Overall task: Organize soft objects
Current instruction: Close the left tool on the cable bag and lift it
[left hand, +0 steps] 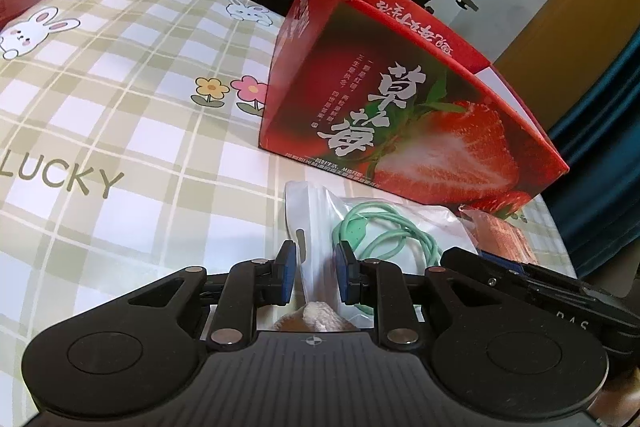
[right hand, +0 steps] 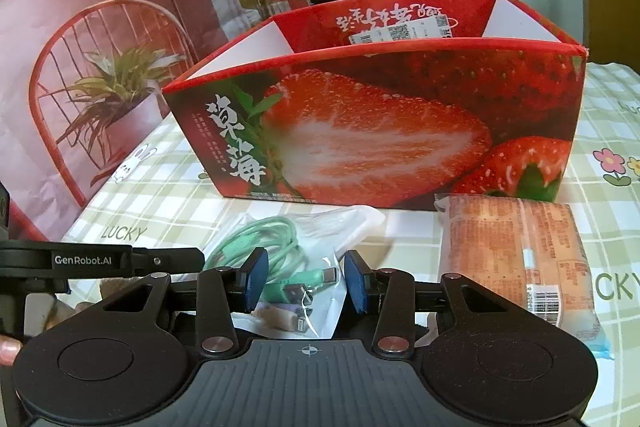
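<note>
- Here, cable bag (right hand: pixel 288 259) dead ahead at 12 o'clock of right hand-held gripper (right hand: pixel 306 281), nearer, fingers spread narrowly, empty.
- Left hand-held gripper (left hand: pixel 316 273) likewise parted, bag edge between.
- Long axis toward strawberry box (right hand: pixel 380 131).

Both grippers, left (left hand: pixel 316 273) and right (right hand: pixel 306 281), are matte black with blue pads (right hand: pixel 357 281), silver rivets, ribbed bases.

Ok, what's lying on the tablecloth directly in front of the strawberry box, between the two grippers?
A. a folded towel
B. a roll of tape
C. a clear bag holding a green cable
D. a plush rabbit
C: the clear bag with the coiled green cable inside lies just before the strawberry box.
</note>
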